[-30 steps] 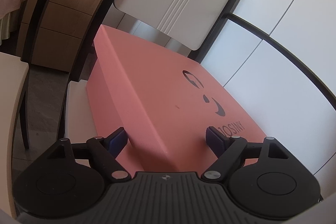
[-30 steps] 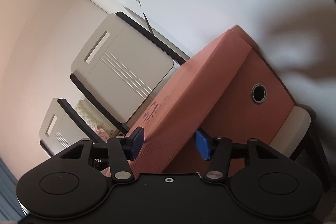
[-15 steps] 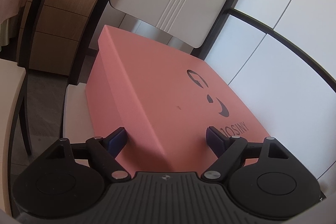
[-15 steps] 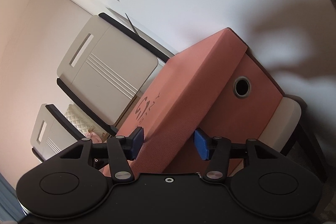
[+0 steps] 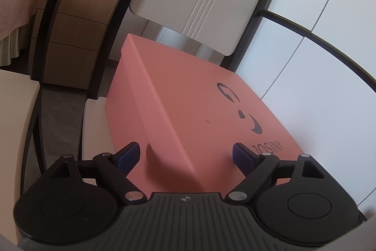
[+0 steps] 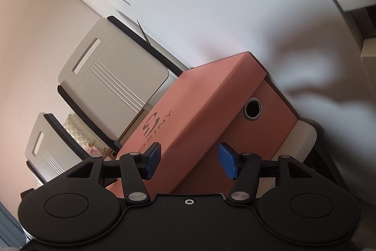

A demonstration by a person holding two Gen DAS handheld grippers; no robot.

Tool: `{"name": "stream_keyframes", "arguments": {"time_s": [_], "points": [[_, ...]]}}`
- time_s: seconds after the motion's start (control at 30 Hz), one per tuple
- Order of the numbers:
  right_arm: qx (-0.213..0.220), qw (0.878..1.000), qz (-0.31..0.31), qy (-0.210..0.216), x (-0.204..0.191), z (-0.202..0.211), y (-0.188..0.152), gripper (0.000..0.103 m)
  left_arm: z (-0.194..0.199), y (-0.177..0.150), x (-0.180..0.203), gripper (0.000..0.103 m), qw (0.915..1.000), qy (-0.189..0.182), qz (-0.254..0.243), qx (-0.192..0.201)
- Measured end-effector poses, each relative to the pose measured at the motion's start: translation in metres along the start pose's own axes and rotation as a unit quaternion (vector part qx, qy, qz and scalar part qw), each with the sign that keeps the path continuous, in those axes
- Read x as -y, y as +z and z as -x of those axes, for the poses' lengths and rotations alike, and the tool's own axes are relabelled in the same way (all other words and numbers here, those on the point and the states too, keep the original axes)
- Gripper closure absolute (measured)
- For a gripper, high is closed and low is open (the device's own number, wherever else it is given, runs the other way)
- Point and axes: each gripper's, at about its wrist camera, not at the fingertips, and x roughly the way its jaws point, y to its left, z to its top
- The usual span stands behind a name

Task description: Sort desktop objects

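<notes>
In the left wrist view, we see our left gripper (image 5: 186,155) with its jaws wide and opening, and the pink box (image 5: 188,105) sits between them with its corner edge running up the middle, but the blue pads (image 5: 128,155) do not press on it. The box rests on a chair (image 5: 94,124) ahead of the jaws. In the right wrist view, our right gripper (image 6: 189,162) has narrower jaws, opening too, with the box (image 6: 202,114) lid's edge between them, not squeezed.
</notes>
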Motion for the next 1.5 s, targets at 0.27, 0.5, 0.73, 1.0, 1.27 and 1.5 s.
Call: {"name": "stream_keyframes", "arguments": {"time_s": [0.27, 0.5, 0.73, 1.0, 1.27, 1.5], "points": [[0.009, 0.986, 0.165, 0.018, -0.077, 0.001, 0.01, 0.046, 0.042, 0.011, -0.007, 0.014, 0.9989, 0.031, -0.033, 0.012], [-0.048, 0.965, 0.247, 0.079, -0.17, -0.067, 0.014, 0.034, 0.122, 0.026, -0.029, 0.008, 0.9931, 0.089, -0.074, 0.023], [-0.102, 0.948, 0.296, 0.061, -0.221, -0.14, -0.017, 0.013, 0.199, 0.016, -0.059, 0.004, 0.984, 0.138, -0.109, 0.028], [-0.157, 0.862, 0.475, -0.082, -0.273, -0.234, -0.048, 0.01, 0.262, -0.002, -0.102, 0.002, 0.984, 0.154, -0.056, 0.07], [-0.188, 0.765, 0.589, -0.18, -0.285, -0.299, -0.092, 0.007, 0.288, -0.001, -0.142, 0.002, 0.9808, 0.177, 0.015, 0.081], [-0.199, 0.717, 0.639, -0.194, -0.289, -0.317, -0.117, 0.028, 0.289, -0.003, -0.144, 0.002, 0.9832, 0.164, 0.025, 0.075]]}}
